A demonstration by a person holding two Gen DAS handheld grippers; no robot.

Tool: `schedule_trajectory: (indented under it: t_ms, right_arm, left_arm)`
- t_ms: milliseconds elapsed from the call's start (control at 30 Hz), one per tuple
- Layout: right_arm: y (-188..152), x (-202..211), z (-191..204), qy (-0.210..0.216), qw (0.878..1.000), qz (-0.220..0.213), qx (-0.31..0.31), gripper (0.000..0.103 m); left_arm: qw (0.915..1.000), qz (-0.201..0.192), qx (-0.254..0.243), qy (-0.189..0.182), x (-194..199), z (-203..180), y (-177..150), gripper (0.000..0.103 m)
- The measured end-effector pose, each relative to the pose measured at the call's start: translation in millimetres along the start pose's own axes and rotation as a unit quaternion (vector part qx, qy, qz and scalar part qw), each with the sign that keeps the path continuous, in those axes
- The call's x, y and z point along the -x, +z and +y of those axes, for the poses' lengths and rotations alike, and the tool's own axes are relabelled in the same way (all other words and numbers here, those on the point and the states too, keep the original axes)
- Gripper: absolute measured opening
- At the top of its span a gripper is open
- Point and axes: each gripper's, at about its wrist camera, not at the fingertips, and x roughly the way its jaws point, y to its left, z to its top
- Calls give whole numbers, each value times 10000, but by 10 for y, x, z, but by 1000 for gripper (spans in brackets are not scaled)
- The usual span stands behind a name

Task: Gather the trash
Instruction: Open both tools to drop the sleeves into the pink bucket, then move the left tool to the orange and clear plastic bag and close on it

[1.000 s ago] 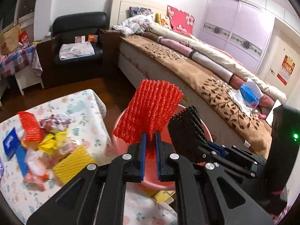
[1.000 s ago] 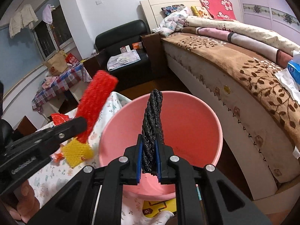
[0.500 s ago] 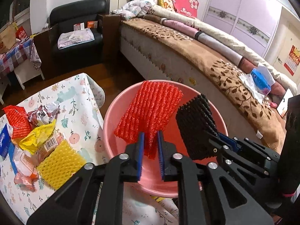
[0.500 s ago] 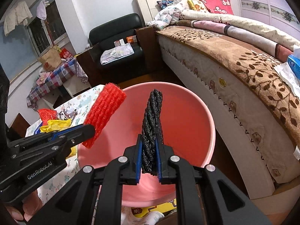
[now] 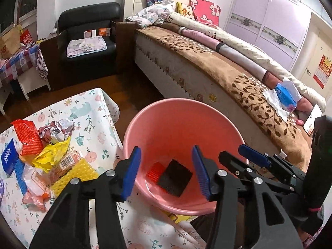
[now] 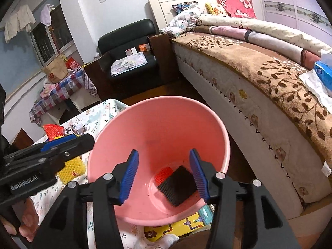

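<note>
Hovering grippers: both point down into a pink bucket [image 5: 145,122] that stands on the floor between a table and a bed.
Left gripper [image 5: 166,170]: jaws spread and opening, nothing between the blue pads; it hangs over the bucket's near rim.
Right gripper [image 6: 162,174]: jaws spread and opening, nothing held; in the left wrist view it enters from 3 o'clock, just beside the left one.
Red foam net [image 5: 154,169]: lying at the bottom of the bucket, partly covered.
Black foam net [image 5: 175,176]: lying on the bucket floor, overlapping the red net's 3 o'clock edge.
Bucket in the right wrist view: the black net [image 6: 178,184] sits at 5 o'clock on the bucket floor, the red net [image 6: 162,174] peeks out at its 10 o'clock corner.
Table [image 5: 91,112]: at 9 o'clock of the bucket, touching its rim, covered with a floral cloth.
Remaining trash: a pile at the table's 9 o'clock side, including a yellow foam net [image 5: 76,174], a yellow wrapper [image 5: 49,155], a red net [image 5: 28,139], crumpled foil [image 5: 56,129] and a blue packet [image 5: 8,155].
Bed [image 5: 238,78]: runs from 12 o'clock to 3 o'clock behind the bucket, with a brown leaf-patterned cover.
Armchair [image 5: 89,41]: black, at 11 o'clock, well apart from the bucket.
Person: fingers [image 6: 23,226] grip the left gripper's handle at 8 o'clock in the right wrist view.
</note>
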Motion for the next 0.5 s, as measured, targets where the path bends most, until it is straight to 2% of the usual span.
schedule_trajectory:
  t_ms: [233,500]
  right_arm:
    - [19,266,52,109,9996,-271,-1,51]
    - [80,602,333,352,9973,-633,144,50]
  left_arm:
    - [9990,-420,158,-84,382,174,11,51]
    - [9941,-947,396,351,1056,665,-106,51]
